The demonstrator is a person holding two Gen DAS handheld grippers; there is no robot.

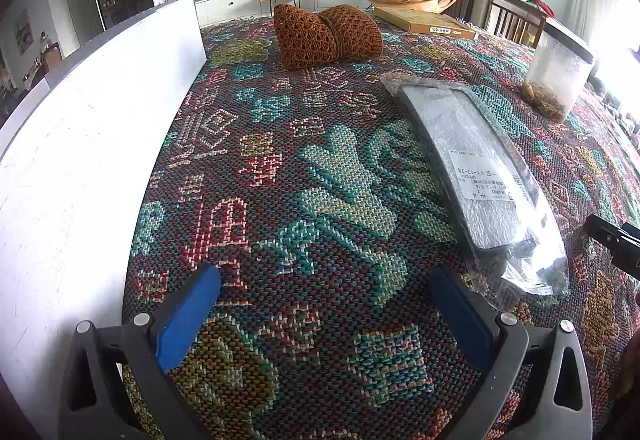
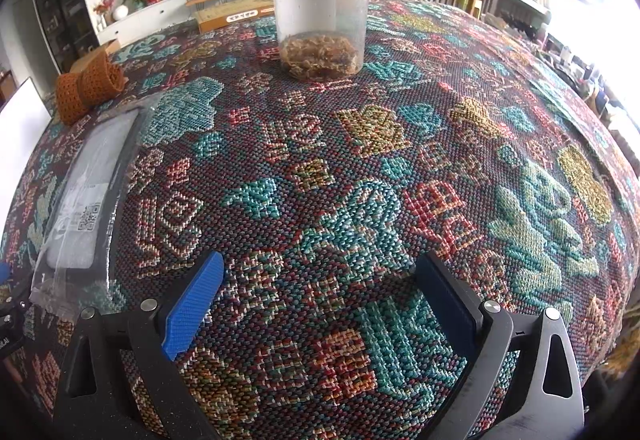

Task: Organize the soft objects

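Item: my left gripper [image 1: 324, 304], blue pads [image 1: 188, 316] spread wide, nothing between them, poised over the patterned woven cloth [image 1: 280, 167] that covers the table. Item: my right gripper [image 2: 320, 304], fingers likewise spread apart and empty, over the same cloth [image 2: 360, 167]. Item: one rust-orange knitted bundle [image 1: 326, 35], soft, rolled and cinched round its middle by a band, lying toward the table's far edge, straight ahead of my left fingers and well apart from them; in the right wrist view the same bundle [image 2: 88, 89] sits at the far left of the table. Item: one flat dark-framed pack in a clear plastic bag [image 1: 480, 175], white printed label on top, lying on the cloth between my two grippers, its near end just beside my left gripper's right finger; seen also from the right wrist [image 2: 86, 199], where a QR code shows on the label. Item: one clear plastic jar with black lid [image 2: 322, 13], upright, a layer of brownish fibrous stuff in its bottom, standing ahead of my right fingers toward the far edge; from the left wrist the jar [image 1: 556, 75] stands near the table's right edge. Item: one flat yellow-brown box [image 1: 424, 23], at the far edge behind the bundle. Item: one white board [image 1: 80, 143], along the table's left edge.
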